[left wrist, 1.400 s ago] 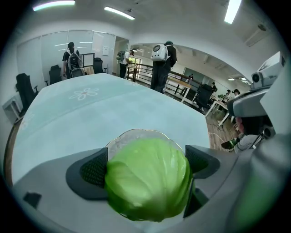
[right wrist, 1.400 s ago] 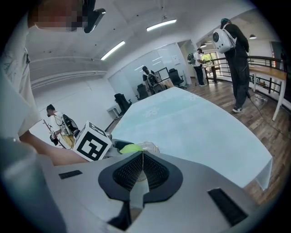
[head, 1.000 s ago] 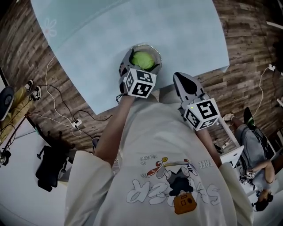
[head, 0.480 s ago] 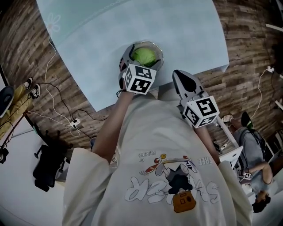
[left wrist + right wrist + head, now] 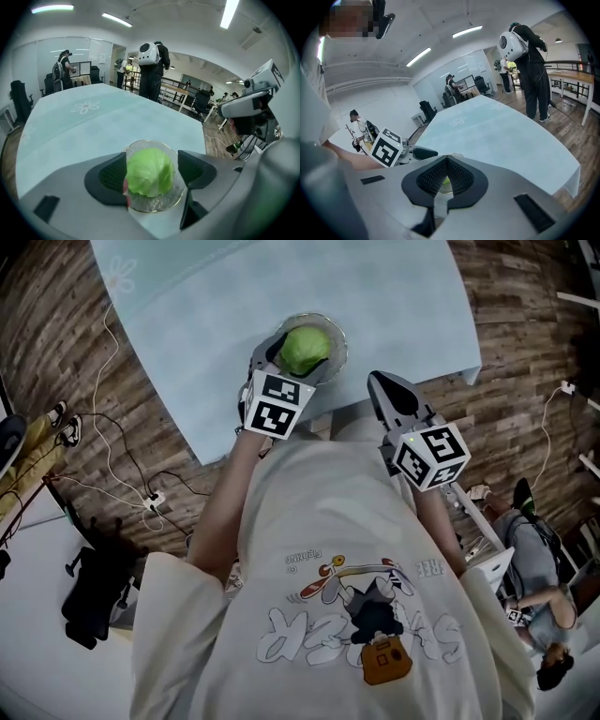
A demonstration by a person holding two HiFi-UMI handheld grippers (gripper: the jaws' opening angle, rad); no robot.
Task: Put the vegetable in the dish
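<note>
A round green cabbage [image 5: 302,348] lies in a clear glass dish [image 5: 337,338] near the front edge of the table. My left gripper [image 5: 284,357] is low just behind the dish. In the left gripper view the cabbage [image 5: 149,164] shows between the two dark pads [image 5: 110,176] over the dish [image 5: 154,208]; the jaws are closing, and the right pad stands apart from the cabbage. My right gripper [image 5: 380,387] hovers to the right at the table's edge, shut [image 5: 447,178] with nothing in it.
A pale blue cloth [image 5: 281,287] covers the table, which stands on a wood floor [image 5: 525,352] with cables [image 5: 122,456] at the left. People [image 5: 152,70] stand beyond the table's far end.
My left gripper has drawn back a little from the dish, so more of the cabbage shows. The cabbage stays in the dish. The right gripper has hardly moved.
</note>
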